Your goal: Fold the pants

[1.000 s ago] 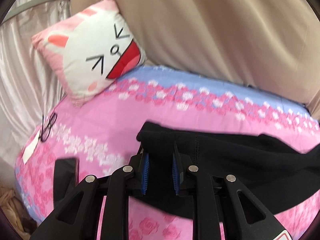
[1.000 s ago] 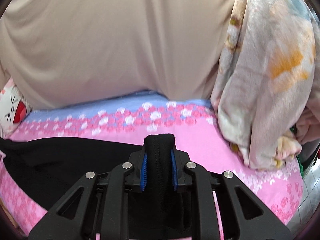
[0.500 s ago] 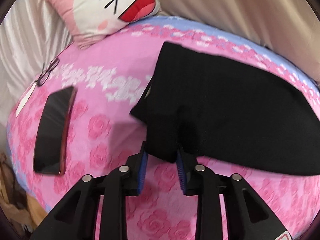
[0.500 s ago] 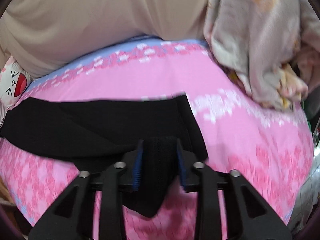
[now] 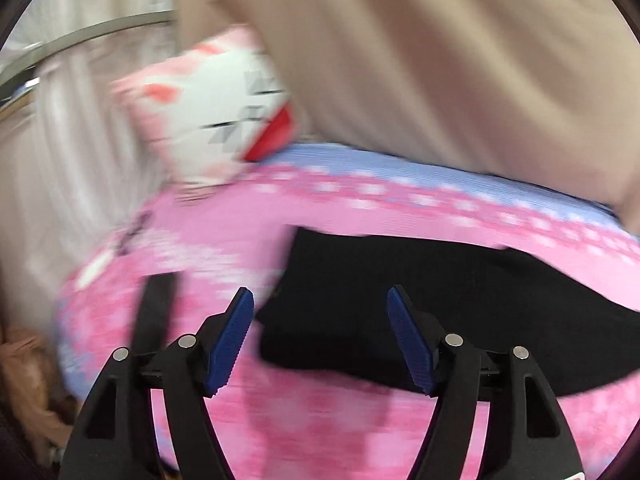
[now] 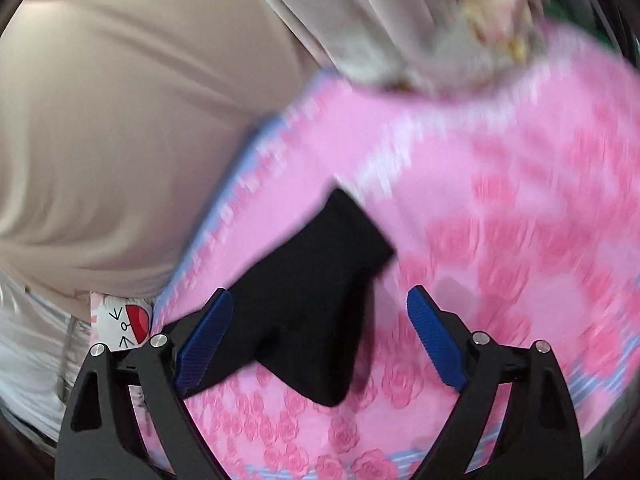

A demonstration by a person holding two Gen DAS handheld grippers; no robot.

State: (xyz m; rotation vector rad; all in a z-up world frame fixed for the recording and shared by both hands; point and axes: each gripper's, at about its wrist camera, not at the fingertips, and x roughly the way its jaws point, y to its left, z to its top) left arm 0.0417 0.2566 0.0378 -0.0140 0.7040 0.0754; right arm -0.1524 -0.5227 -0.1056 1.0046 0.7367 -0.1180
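Pillow (image 5: 208, 120) and curtain (image 5: 440, 60) crowd the far edge beyond pants (image 5: 400, 300).

Probably a home bedroom: rose-print bedsheet (image 5: 304, 420), cartoon pillow (image 5: 208, 120), curtains (image 5: 440, 60).

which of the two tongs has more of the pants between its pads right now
The right tongs: a black corner of the pants lies between its opening pads, untouched. The left tongs, also opening, frame just the pants' edge.

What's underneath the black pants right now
The black pants lie on the pink rose-print bedspread, which shows all around them. Whatever sits directly beneath the fabric is covered, so nothing else can be confirmed there.
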